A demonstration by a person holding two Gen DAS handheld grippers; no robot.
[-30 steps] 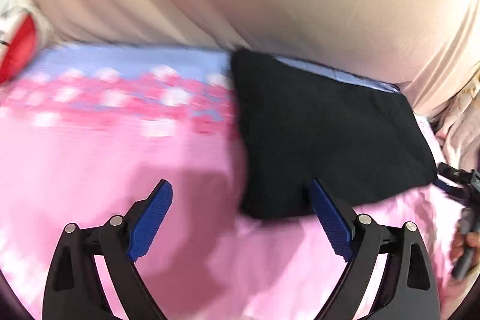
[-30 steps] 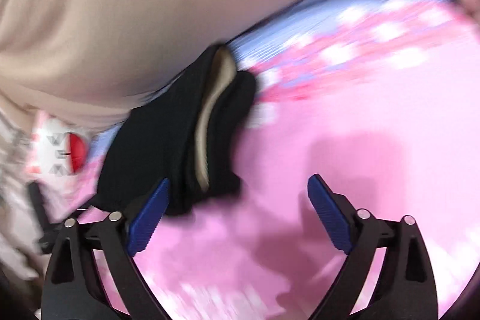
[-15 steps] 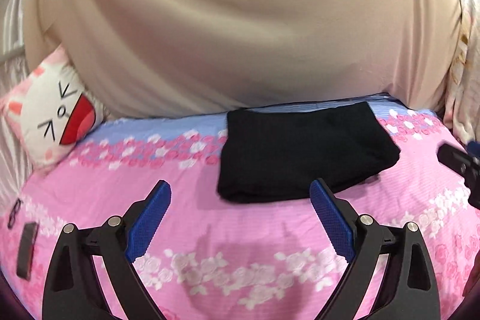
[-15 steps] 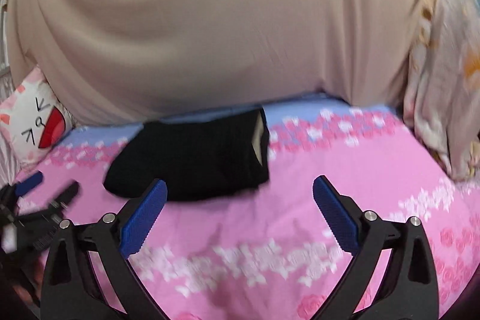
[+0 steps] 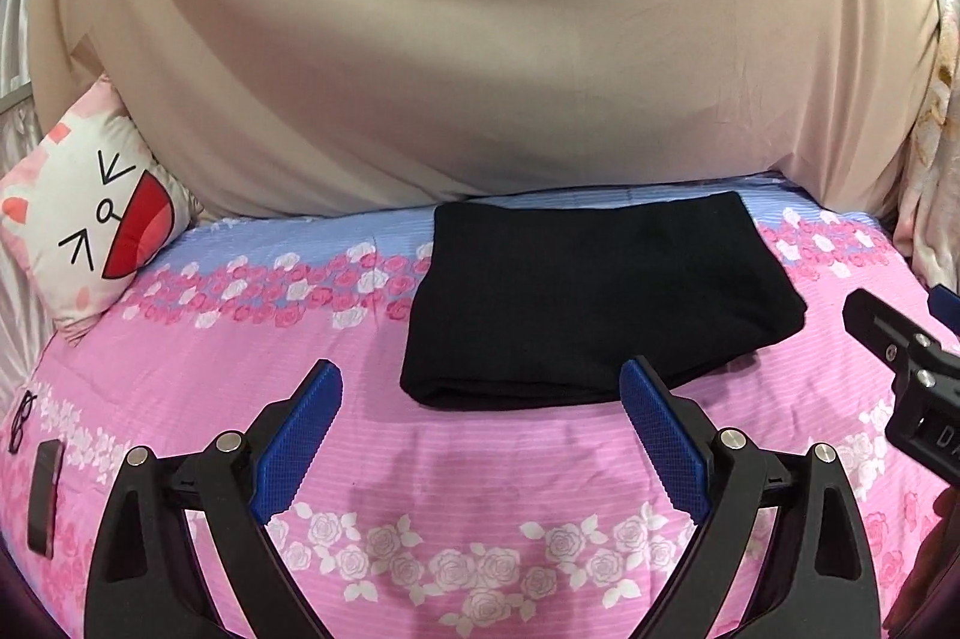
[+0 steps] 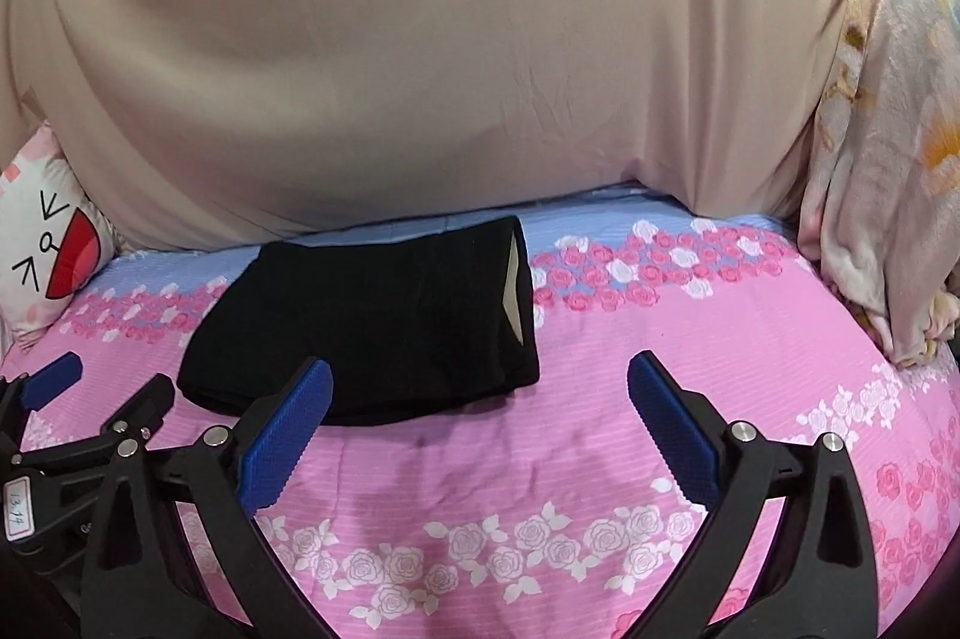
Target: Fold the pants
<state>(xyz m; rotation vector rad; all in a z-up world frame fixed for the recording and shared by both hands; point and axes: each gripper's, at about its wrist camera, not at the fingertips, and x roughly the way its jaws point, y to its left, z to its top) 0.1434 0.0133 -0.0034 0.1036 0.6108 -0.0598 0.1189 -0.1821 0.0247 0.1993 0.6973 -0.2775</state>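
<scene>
Fingers (image 5: 306, 435) wide apart, empty

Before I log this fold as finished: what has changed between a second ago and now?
Both grippers have pulled back and up from the black pants: the left gripper and right gripper stand open with nothing between the jaws. A second ago they were close over the pants' near edge. The pants stay folded in the same place on the pink bedsheet, and the cat pillow stays put.
</scene>
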